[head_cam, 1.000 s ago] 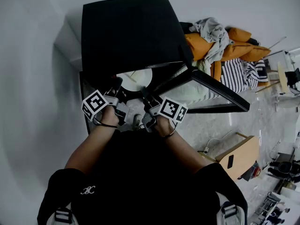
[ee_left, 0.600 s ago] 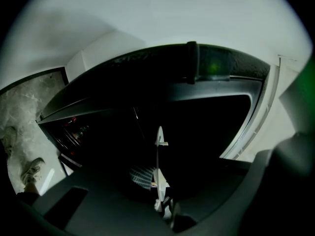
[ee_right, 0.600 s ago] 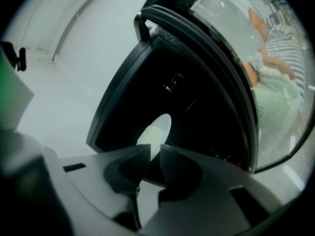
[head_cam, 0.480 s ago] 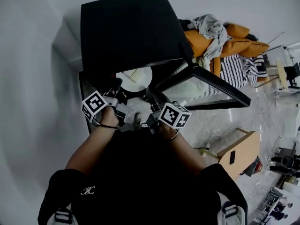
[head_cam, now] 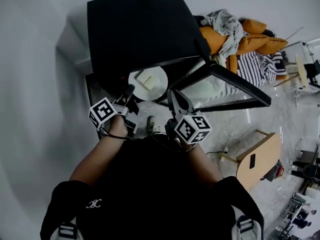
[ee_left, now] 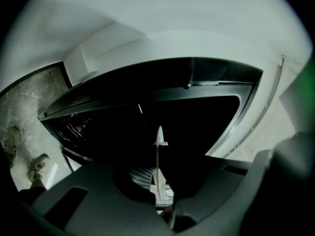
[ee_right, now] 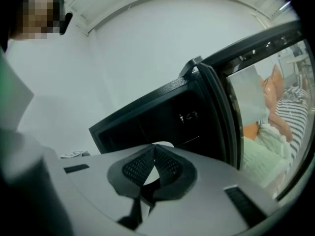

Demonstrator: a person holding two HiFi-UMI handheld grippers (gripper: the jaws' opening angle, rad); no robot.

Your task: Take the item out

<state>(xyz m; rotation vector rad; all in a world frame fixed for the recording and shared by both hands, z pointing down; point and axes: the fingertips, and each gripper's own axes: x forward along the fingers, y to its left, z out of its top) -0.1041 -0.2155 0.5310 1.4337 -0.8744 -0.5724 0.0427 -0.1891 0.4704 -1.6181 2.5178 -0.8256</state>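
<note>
A white plate (head_cam: 156, 86) with a pale square piece (head_cam: 145, 79) on it hangs in front of the black oven (head_cam: 137, 29), just below its opening. My left gripper (head_cam: 129, 91) is shut on the plate's near left rim. In the left gripper view the plate (ee_left: 158, 154) shows edge-on between the jaws of that gripper (ee_left: 160, 200). My right gripper (head_cam: 175, 95) stands to the right of the plate. Its jaws have just been closing, and they meet with nothing between them (ee_right: 154, 154). Behind them shows a sliver of the plate (ee_right: 165, 144).
The oven's glass door (head_cam: 235, 84) stands open to the right, also seen in the right gripper view (ee_right: 221, 107). Clothes and orange cushions (head_cam: 235, 29) lie behind it. A wooden box (head_cam: 257, 159) sits on the marble floor at the right. A white wall is to the left.
The plate now shows whole in front of the oven, carried by the left gripper. The right gripper has rolled, risen, drawn off to the right of the plate and shut.
</note>
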